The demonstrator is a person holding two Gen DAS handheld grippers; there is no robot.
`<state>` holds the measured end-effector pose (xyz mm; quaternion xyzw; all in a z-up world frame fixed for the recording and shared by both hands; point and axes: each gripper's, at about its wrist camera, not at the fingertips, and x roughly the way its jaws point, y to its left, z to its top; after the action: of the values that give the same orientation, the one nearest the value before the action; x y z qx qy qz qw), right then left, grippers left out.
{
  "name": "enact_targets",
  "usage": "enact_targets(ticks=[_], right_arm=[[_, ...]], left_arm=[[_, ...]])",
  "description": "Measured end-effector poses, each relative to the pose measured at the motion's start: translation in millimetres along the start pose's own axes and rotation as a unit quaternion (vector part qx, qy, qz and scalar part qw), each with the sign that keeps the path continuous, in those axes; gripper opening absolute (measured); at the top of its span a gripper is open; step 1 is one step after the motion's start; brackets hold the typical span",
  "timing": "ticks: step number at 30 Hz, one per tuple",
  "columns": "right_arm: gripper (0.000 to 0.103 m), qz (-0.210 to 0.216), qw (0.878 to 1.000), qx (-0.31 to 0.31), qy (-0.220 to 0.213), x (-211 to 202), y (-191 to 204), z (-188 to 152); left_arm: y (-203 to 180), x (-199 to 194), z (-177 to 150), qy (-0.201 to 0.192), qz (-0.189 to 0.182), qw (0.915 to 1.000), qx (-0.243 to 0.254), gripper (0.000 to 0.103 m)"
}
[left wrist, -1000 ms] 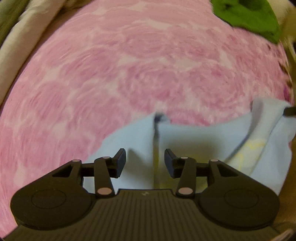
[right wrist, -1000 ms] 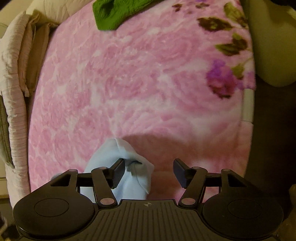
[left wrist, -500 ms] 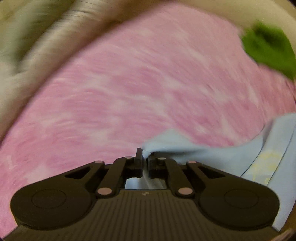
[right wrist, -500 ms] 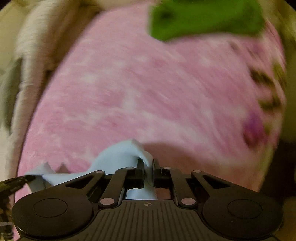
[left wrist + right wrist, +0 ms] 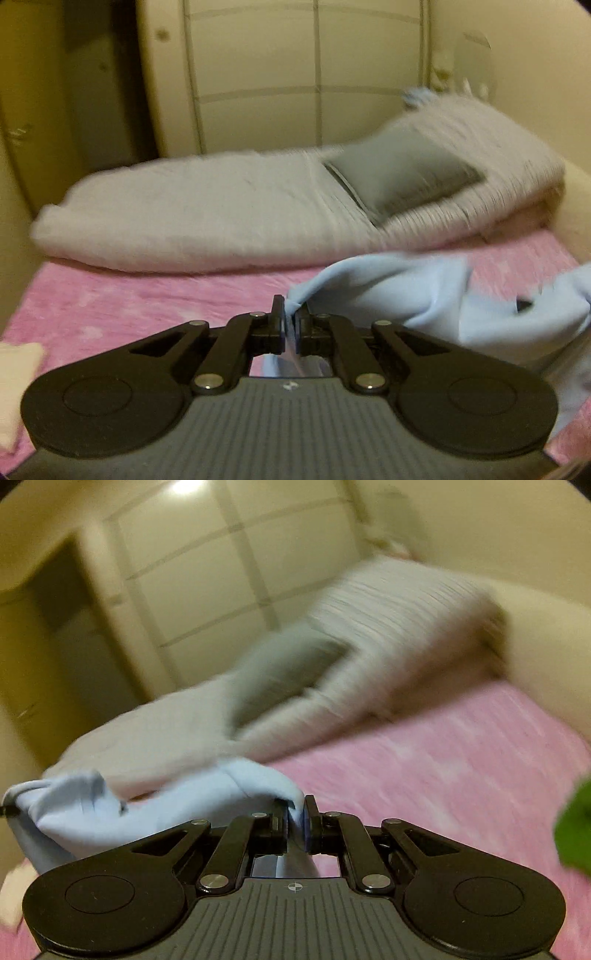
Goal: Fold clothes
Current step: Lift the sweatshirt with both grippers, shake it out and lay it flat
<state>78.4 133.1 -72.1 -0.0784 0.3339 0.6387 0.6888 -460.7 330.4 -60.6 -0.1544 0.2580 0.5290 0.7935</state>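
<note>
Pinching the light blue garment (image 5: 424,295) at its edges, the left gripper (image 5: 290,325) and right gripper (image 5: 296,818) are clamping it above the pink blanket (image 5: 443,768), a green cloth (image 5: 576,834) showing at 3 o'clock.

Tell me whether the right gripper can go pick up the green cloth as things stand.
Probably not yet: the right gripper is shut on the light blue garment. The green cloth lies unobstructed on the pink blanket.

The light-blue garment (image 5: 417,295) is soft, smooth matt cloth. Each claw, left (image 5: 290,325) and right (image 5: 295,818), is matt black plastic with shiny metal pivot pins. The pink blanket (image 5: 443,760) looks plush and fuzzy; the grey quilt (image 5: 207,210) is finely ribbed cloth.
</note>
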Motion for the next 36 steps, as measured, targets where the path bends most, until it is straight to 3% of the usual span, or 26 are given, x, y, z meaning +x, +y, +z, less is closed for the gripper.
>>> enact_targets(ticks=[5, 9, 13, 16, 18, 21, 22, 23, 24, 26, 27, 29, 32, 36], right_arm=[[0.006, 0.08, 0.99, -0.116, -0.025, -18.9, 53.0, 39.1], [0.006, 0.125, 0.977, -0.168, -0.028, -56.0, 79.3, 48.5], [0.006, 0.161, 0.96, -0.219, -0.063, -82.5, 103.6, 73.9], [0.006, 0.169, 0.956, -0.224, -0.09, -79.3, 114.3, 97.9], [0.006, 0.17, 0.956, -0.218, -0.1, -68.4, 119.7, 113.8], [0.007, 0.15, 0.969, -0.187, -0.065, -6.1, 123.9, 137.5], [0.009, 0.139, 0.976, -0.162, -0.036, 28.7, 120.9, 144.1], [0.018, 0.122, 0.984, -0.133, -0.004, 65.0, 117.2, 147.4], [0.034, 0.101, 0.989, -0.107, 0.025, 100.7, 113.4, 148.7], [0.043, 0.021, 0.995, -0.073, 0.066, 161.2, 105.5, 137.2], [0.043, 0.002, 0.995, -0.06, 0.082, 177.3, 100.9, 128.5], [0.044, 0.0, 0.994, -0.029, 0.107, 194.0, 91.8, 103.2], [0.046, 0.012, 0.988, -0.011, 0.151, 200.4, 81.3, 49.0], [0.046, 0.007, 0.967, -0.075, 0.242, 202.8, 82.1, -45.0]], left_arm=[[35.9, -99.2, -15.9, -0.029, 0.03, 0.9984, -0.037, 0.003], [56.6, -158.1, -17.1, -0.048, 0.04, 0.9958, -0.067, 0.003], [70.7, -195.0, 3.1, -0.082, 0.041, 0.9937, -0.064, 0.003], [82.8, -194.8, 26.9, -0.096, 0.04, 0.9931, -0.053, 0.004], [92.6, -166.7, 45.3, -0.088, 0.041, 0.9944, -0.044, 0.005], [105.3, -88.3, 66.7, -0.06, 0.034, 0.9967, -0.043, 0.006], [107.5, -50.5, 70.4, -0.042, 0.039, 0.9973, -0.047, 0.01], [109.2, -11.9, 70.2, -0.019, 0.046, 0.9974, -0.052, 0.013], [112.2, 26.3, 68.7, 0.006, 0.054, 0.9969, -0.057, 0.014], [116.5, 90.8, 59.0, 0.056, 0.094, 0.9919, -0.065, 0.014], [118.2, 110.4, 51.1, 0.074, 0.109, 0.9889, -0.068, 0.014], [120.5, 133.1, 29.1, 0.105, 0.121, 0.9847, -0.069, 0.014], [119.8, 135.7, -15.5, 0.146, 0.109, 0.9799, -0.082, 0.015], [103.5, 109.8, -82.2, 0.217, 0.079, 0.9644, -0.129, 0.015]])
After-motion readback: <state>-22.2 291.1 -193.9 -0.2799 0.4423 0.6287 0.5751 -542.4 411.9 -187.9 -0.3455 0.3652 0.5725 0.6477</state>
